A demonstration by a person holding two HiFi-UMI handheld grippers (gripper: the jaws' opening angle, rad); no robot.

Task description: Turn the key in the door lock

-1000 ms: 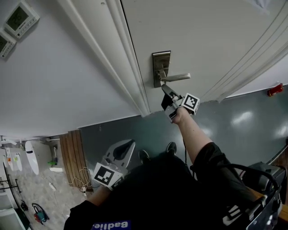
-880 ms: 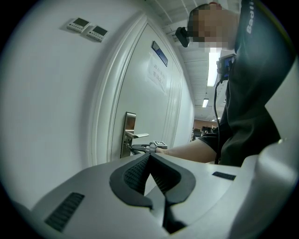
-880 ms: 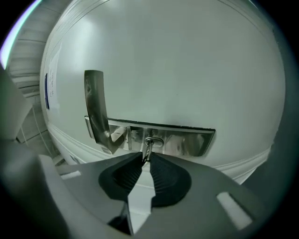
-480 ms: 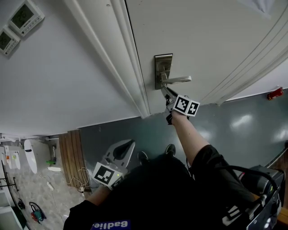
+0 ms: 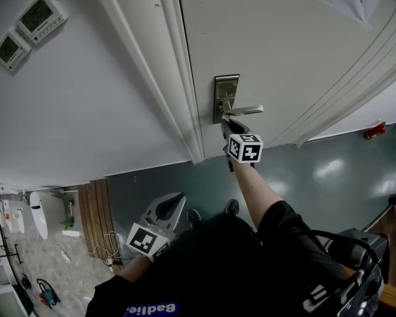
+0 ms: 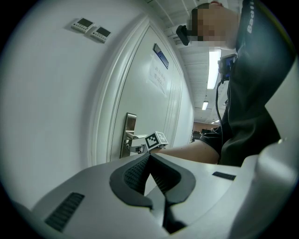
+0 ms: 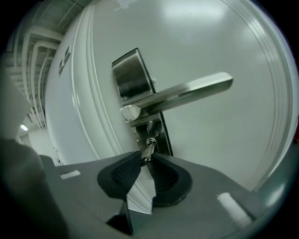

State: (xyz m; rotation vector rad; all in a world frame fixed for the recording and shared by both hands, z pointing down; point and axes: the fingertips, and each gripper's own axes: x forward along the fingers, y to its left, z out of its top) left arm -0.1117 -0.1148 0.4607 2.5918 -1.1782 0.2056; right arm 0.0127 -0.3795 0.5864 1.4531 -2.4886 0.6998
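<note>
- R gripper (image 7: 146, 160): jaws just been closing, now pinch key (image 7: 149, 149) at tips, under handle (image 7: 187, 93).
- Its cube (image 5: 245, 148) rolled round vs earlier.
- L gripper (image 6: 148, 158): jaws together, empty.

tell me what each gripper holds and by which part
Right gripper, its jaws just closed, pinches the key by its head; left gripper holds nothing.

wall (image 5: 93, 105): white | floor (image 5: 309, 173): grey, glossy | wall controllers (image 5: 41, 17): two, upper left
</note>
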